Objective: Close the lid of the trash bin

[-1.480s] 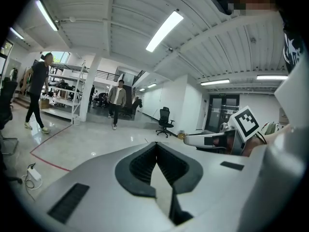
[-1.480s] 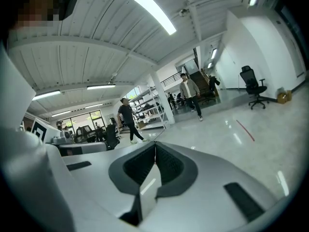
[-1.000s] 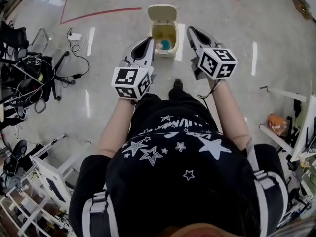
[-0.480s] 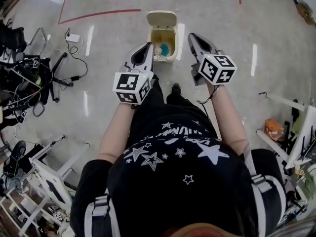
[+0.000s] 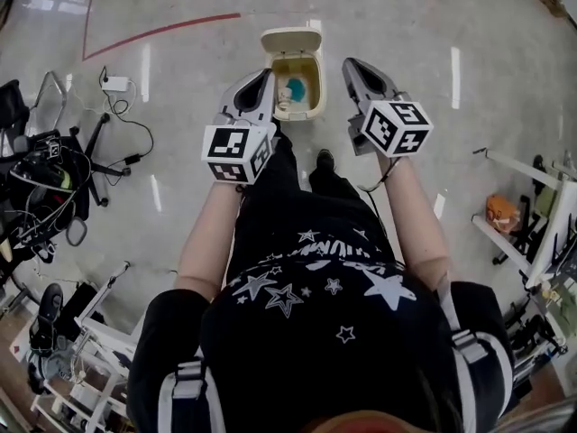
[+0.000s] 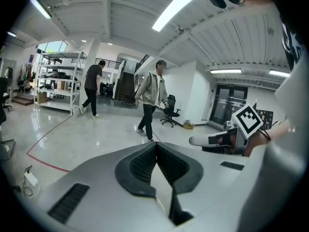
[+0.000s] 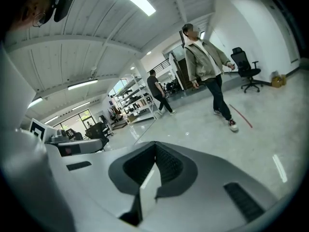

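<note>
A small cream trash bin [image 5: 294, 106] stands on the floor ahead of me, its lid [image 5: 290, 40] tipped back and open. Inside lies something blue [image 5: 294, 89] among pale rubbish. My left gripper [image 5: 260, 79] hangs just left of the bin's mouth, jaws shut with nothing between them. My right gripper [image 5: 350, 67] is held to the bin's right, also shut and empty. Both gripper views point level across the room, so the bin does not appear in them. The left gripper [image 6: 155, 146] view catches the right gripper's marker cube [image 6: 247, 120]; the right gripper [image 7: 155, 146] view shows only its meeting tips.
Chairs, stands and cables [image 5: 54, 174] crowd the floor at left. Metal frames and an orange object [image 5: 502, 213] stand at right. A red tape line [image 5: 162, 28] crosses the floor beyond the bin. Two people [image 6: 152, 98] walk in the far room.
The head view has shifted forward and slightly left, so the bin sits nearer between the two grippers. Both grippers stay shut and keep their spacing.
</note>
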Available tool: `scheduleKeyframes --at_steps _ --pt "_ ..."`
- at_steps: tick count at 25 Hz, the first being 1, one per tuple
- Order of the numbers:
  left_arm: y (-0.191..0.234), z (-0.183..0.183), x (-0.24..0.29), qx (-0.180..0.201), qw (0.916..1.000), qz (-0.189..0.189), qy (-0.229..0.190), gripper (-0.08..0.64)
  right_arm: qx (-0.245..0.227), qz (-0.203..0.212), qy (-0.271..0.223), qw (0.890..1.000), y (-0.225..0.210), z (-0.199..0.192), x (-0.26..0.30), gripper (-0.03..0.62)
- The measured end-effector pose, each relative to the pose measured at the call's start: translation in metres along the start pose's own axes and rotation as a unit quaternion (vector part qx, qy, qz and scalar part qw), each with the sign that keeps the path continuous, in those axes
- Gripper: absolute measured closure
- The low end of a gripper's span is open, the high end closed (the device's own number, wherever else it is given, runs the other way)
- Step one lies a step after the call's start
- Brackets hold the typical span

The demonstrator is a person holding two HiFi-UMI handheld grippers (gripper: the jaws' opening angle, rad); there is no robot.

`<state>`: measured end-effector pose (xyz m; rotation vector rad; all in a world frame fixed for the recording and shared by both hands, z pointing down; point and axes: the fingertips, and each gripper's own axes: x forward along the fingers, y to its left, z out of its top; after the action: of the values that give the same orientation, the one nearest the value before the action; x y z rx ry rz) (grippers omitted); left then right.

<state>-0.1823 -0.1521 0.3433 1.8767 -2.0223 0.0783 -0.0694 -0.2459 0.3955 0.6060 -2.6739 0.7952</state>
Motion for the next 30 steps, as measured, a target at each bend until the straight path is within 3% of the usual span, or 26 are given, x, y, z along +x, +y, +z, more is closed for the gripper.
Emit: scheduleKeyframes --at_steps 14,30 --pt "0.074 -0.051 0.103 -0.014 0.9969 -0.050 0.060 0.548 0.033 -0.072 0.039 0.996 -0.058 -0.028 0.117 0.586" --pt "0.138 -0.115 0.163 -0.036 0.9938 -0.052 0.092 0.548 0.025 -0.103 0.080 0.991 -0.098 -0.075 0.202 0.586"
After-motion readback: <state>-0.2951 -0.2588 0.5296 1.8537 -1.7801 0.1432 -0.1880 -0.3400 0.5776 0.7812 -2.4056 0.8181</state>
